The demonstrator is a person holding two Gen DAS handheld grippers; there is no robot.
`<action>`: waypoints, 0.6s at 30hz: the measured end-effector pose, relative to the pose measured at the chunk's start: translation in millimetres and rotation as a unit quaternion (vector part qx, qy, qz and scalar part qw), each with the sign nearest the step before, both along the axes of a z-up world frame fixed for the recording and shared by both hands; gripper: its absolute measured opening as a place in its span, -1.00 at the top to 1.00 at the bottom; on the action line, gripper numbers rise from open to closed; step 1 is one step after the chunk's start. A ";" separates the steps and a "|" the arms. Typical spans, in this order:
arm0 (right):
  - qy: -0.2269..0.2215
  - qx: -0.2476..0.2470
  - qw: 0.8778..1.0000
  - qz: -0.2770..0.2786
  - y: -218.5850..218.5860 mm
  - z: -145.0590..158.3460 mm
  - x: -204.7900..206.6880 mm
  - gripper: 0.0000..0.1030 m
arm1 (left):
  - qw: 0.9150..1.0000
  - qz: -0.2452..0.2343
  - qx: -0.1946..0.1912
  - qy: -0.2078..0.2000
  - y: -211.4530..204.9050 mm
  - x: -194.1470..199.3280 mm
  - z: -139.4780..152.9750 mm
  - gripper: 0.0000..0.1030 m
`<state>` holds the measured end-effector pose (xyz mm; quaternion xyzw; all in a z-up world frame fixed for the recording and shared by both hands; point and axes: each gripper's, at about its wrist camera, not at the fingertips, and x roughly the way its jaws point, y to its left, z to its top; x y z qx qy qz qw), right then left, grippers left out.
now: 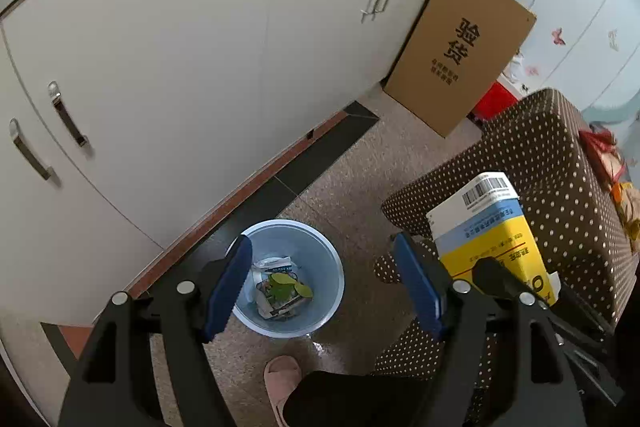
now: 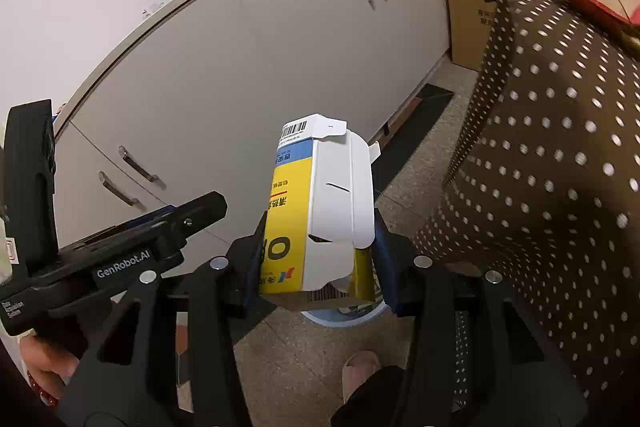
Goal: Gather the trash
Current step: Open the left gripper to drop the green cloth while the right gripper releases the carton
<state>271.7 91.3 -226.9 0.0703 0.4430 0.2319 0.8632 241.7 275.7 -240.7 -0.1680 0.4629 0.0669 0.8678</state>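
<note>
A yellow, blue and white carton [image 2: 320, 211] is being clamped between the blue pads of the right hand-held gripper [image 2: 318, 267], flap end forward, held above the floor just in front of a pale blue bin [image 1: 316, 259]. Crumpled packaging and green leaves [image 1: 280, 287] are lying inside the bin. The left hand-held gripper [image 1: 320, 287] is being held over the bin with its jaws spread wide and nothing between them. White cabinet doors [image 1: 180, 67] are standing behind the bin. A brown polka-dot cover [image 2: 560, 167] is seen at the right, beside a cardboard box [image 1: 460, 51].
</note>
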 end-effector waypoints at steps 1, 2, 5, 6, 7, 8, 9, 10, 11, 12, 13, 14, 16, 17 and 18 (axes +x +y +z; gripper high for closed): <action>-0.001 0.000 1.000 0.003 3.2 0.6 1.3 0.10 | 1.000 0.005 0.001 -0.002 1.9 -1.5 1.4 -0.40; -0.001 0.002 1.000 0.005 4.8 1.2 2.3 0.10 | 1.000 0.013 0.003 -0.006 5.3 -3.5 4.1 -0.40; -0.006 0.006 1.000 0.013 13.7 3.6 6.8 0.08 | 1.000 0.028 0.004 -0.013 14.9 -7.6 10.3 -0.40; -0.007 0.010 1.000 0.015 16.6 4.1 8.5 0.05 | 0.999 0.034 0.002 -0.015 19.3 -8.8 12.7 -0.40; -0.009 0.015 1.000 0.019 20.1 4.7 11.0 0.02 | 0.999 0.041 0.003 -0.017 23.0 -10.7 14.2 -0.40; -0.011 0.021 1.000 0.019 22.0 5.1 12.6 -0.06 | 0.999 0.049 0.007 -0.020 26.5 -12.2 16.4 -0.40; -0.012 0.034 0.999 0.025 24.3 4.9 15.1 -0.31 | 0.998 0.054 0.011 -0.022 29.3 -13.4 18.2 -0.40; -0.012 0.036 0.999 0.026 26.6 4.7 17.0 -0.37 | 0.998 0.056 0.012 -0.022 31.0 -13.7 19.0 -0.40; -0.015 0.032 0.999 0.021 28.5 5.0 18.0 -0.37 | 0.998 0.056 0.014 -0.021 32.7 -13.9 19.5 -0.40; -0.016 0.030 0.999 0.019 29.1 5.1 18.7 -0.37 | 0.998 0.055 0.015 -0.020 31.7 -11.7 19.6 -0.40; -0.015 0.031 0.999 0.020 28.9 5.1 19.0 -0.37 | 0.998 0.054 0.016 -0.019 31.9 -11.5 19.6 -0.40; -0.014 0.031 0.999 0.019 28.4 5.2 18.4 -0.37 | 0.998 0.051 0.015 -0.018 31.3 -11.3 19.6 -0.40; -0.016 0.027 0.999 0.015 26.4 6.0 16.4 -0.37 | 0.999 0.046 0.014 -0.018 28.8 -10.2 19.4 -0.40; -0.017 0.024 0.999 0.015 25.5 7.4 15.0 -0.37 | 0.999 0.044 0.013 -0.017 26.6 -8.6 19.6 -0.40; -0.021 0.015 1.000 0.014 24.9 10.1 12.8 -0.37 | 0.999 0.041 0.011 -0.018 24.5 -8.0 20.0 -0.40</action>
